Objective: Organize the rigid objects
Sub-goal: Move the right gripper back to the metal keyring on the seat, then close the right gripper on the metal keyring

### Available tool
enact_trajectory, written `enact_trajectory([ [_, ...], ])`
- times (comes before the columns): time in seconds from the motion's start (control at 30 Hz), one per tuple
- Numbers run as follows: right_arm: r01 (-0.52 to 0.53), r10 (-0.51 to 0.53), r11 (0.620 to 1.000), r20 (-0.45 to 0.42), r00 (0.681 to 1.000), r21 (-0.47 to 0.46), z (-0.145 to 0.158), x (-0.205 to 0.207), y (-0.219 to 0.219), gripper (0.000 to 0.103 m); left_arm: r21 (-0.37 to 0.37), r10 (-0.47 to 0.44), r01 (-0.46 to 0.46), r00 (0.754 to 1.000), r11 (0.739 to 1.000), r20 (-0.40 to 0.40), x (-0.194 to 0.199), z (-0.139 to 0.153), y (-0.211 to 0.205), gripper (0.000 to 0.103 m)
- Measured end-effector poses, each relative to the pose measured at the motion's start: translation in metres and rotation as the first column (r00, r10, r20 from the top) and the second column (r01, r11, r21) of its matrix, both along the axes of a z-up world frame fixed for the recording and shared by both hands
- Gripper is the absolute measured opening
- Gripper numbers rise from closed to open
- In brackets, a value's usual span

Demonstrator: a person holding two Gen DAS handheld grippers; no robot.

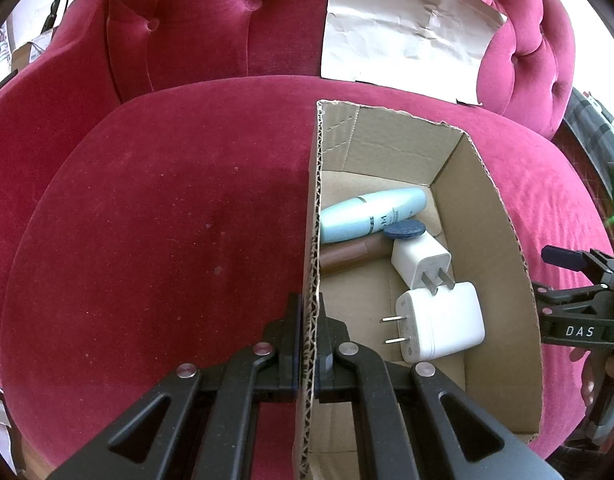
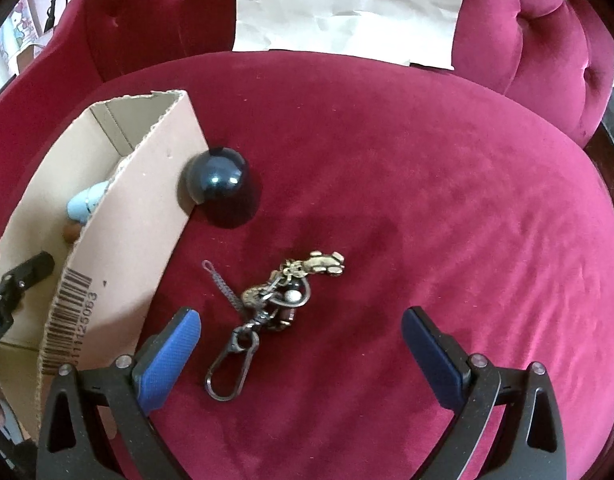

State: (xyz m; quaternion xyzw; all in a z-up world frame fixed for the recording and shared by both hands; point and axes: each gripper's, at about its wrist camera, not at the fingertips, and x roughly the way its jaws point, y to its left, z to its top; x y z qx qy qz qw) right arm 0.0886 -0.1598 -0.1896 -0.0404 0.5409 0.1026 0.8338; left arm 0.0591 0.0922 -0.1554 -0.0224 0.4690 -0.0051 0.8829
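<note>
Left gripper [image 1: 309, 344] is clamped on the near wall of the box [image 1: 503, 264], which sits on the red seat [image 1: 167, 220] and holds a blue tube [image 1: 371, 214], a brown tube [image 1: 347, 258] and 2 chargers [image 1: 439, 324]. Right gripper [image 2: 301, 344] hangs spread wide over a keychain [image 2: 275, 304]; a dark ball [image 2: 217, 178] touches the box's outer wall.

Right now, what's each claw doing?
Left gripper: shut on the box wall.
Right gripper: open, empty, above the keychain.
</note>
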Motion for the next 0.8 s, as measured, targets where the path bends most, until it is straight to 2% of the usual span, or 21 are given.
enact_trajectory([
  [0.03, -0.001, 0.001, 1.0, -0.001, 1.0, 0.002, 0.0, 0.0, 0.001, 0.101, 0.0, 0.0, 0.0, 1.0, 1.0, 0.0, 0.0, 0.0, 0.0, 0.003],
  [0.1, -0.008, 0.008, 1.0, -0.008, 1.0, -0.001, -0.002, 0.001, 0.004, 0.091, -0.001, 0.001, -0.001, 1.0, 1.0, 0.0, 0.0, 0.0, 0.0, 0.003],
  [0.23, -0.017, 0.017, 1.0, -0.008, 1.0, -0.013, -0.003, 0.002, 0.007, 0.079, -0.002, 0.001, -0.001, 1.0, 1.0, 0.0, -0.001, 0.0, 0.001, 0.003],
  [0.37, -0.015, 0.015, 1.0, -0.009, 1.0, 0.01, 0.0, 0.002, 0.007, 0.051, -0.001, 0.001, -0.001, 1.0, 1.0, 0.0, 0.0, 0.001, 0.001, 0.003],
  [0.43, -0.015, 0.016, 0.999, -0.02, 1.0, 0.042, 0.001, 0.005, 0.005, 0.03, -0.002, 0.001, -0.001, 1.0, 1.0, -0.001, -0.001, 0.001, 0.001, 0.003],
  [0.47, -0.01, 0.011, 0.999, -0.02, 1.0, 0.052, 0.003, 0.006, 0.004, 0.015, -0.002, 0.001, -0.001, 1.0, 1.0, 0.0, 0.0, 0.001, 0.001, 0.003],
  [0.8, -0.013, 0.012, 0.999, 0.013, 1.0, 0.038, 0.021, -0.003, 0.007, 0.009, -0.003, 0.001, -0.001, 1.0, 1.0, -0.001, 0.0, 0.001, 0.002, 0.003],
])
